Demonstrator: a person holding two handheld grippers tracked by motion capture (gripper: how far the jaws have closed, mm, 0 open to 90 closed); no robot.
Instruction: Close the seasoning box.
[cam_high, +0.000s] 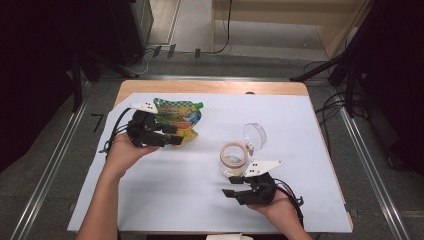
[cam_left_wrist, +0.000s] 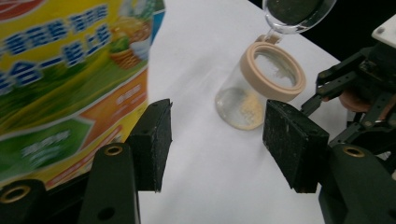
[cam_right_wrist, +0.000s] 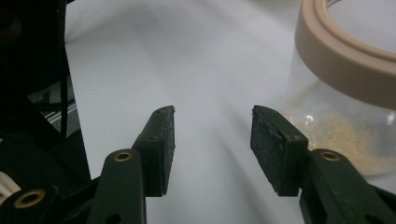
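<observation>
While both grippers stand free of the goods, the work in hand looks like filling the jar from the bag, and these lines cover how to take that step well.

Jar: the glass jar (cam_high: 233, 159) stands upright right of the high view's centre, on the white cloth (cam_high: 165, 200); its tan rim faces up and its hinged clear lid (cam_high: 255, 134) is swung back behind it. A little pale powder lies on its bottom, plain in the left gripper view (cam_left_wrist: 243, 112).

Bag: the yellow-green printed bag (cam_high: 182, 119) lies in the upper left of the high view, well apart from the jar.

Left gripper: the left gripper (cam_high: 175, 135) hangs just beside the bag's near edge, jaws parted and holding nothing; in its own view the bag (cam_left_wrist: 60, 84) sits left of the gap, not between the pads.

Right gripper: the right gripper (cam_high: 229, 192) rests below the jar in the high view, jaws spread and empty; in its own view the jar (cam_right_wrist: 345, 107) stands to the right of the gap.

Step, as I judge it: seize the bag first.

Doing it well: slide the left jaws over the bag so one pad sits on each face, near the top edge, then clench.

Steadying: bring the right jaws around the jar's glass wall below the rim before any pouring.

Risk: a shallow pinch on slick film may slip, and a nudge could tip the open jar.
</observation>
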